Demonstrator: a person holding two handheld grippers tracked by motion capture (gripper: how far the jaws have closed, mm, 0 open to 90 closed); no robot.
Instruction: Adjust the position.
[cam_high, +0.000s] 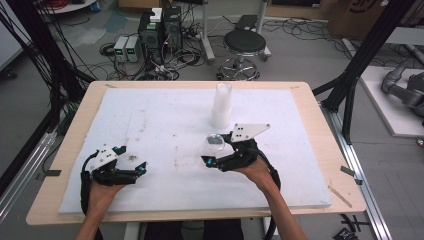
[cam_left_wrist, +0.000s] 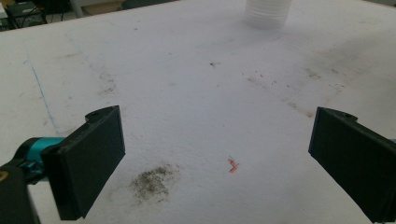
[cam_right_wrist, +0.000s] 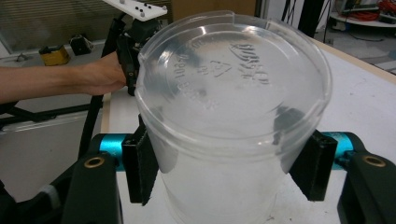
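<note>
Left gripper (cam_high: 131, 169): nearest the person, low over the white pad (cam_high: 150, 125) at its front left; jaws spread wide with nothing between them, only pad and a dark smudge (cam_left_wrist: 152, 181) ahead.
Right gripper (cam_high: 216, 156): front centre of the table (cam_high: 320, 130), jaws closed against the two sides of a clear plastic cup (cam_right_wrist: 229, 116); in the right gripper view its base faces the camera, so it lies tipped along the jaws.
Cup in hand: appears lifted clear of the pad, just this side of the stack.
Stack of cups (cam_high: 222, 105): upright at the middle back of the pad, apart from the held cup.
Step in hand: a judgement, one cup carried, either drawn off the stack or headed to it.
Next move: likely turn the cup upright and set it down squarely, gripping gently since thin walls flex.
Count: two grippers, one held cup, one stack; cups within it too blurred to count.
Beyond the table: one black stool (cam_high: 244, 44).
</note>
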